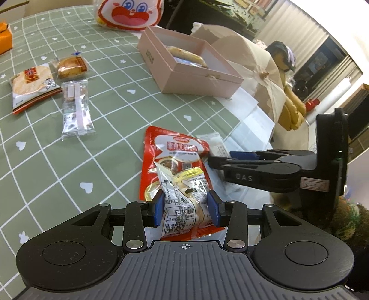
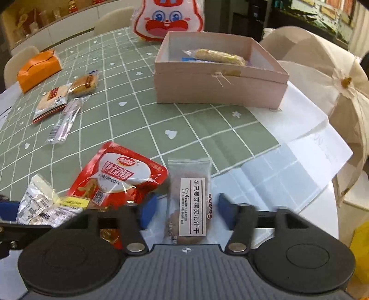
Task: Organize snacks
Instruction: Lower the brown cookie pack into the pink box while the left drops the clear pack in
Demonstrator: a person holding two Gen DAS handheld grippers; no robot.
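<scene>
**Snack table: both grippers at packets on the near edge**

The left gripper (image 1: 186, 208) has its 2 blue pads (image 1: 159, 208) pressed against either side of a crinkled white-and-yellow packet (image 1: 184, 196); the jaws are narrowed onto it and the packet sits between them. Directly beneath and ahead of it lies a red pouch (image 1: 170, 150), flat on the green checked tablecloth (image 1: 115, 143).

The right gripper (image 2: 184, 211) is spread wide, its pads standing clear on both sides of a clear-wrapped biscuit packet (image 2: 190, 203) with a white label. No contact is visible; that packet lies flat between the fingers, and the same red pouch (image 2: 120, 177) is just to its left.

Ahead of the right gripper, slightly right, stands an open pink box (image 2: 219, 85) holding at least 1 wrapped snack (image 2: 219, 56); a bluish item beneath it cannot be identified. Well ahead and to the left of both grippers lie 3 more packets close together: a rice-cracker pack (image 1: 31, 85), a small cake (image 1: 71, 67) and a clear bar packet (image 1: 76, 108). Further left is an orange box (image 2: 39, 69). Beyond the pink box, at the far table edge, sits a rabbit-face bag (image 2: 168, 20).
</scene>
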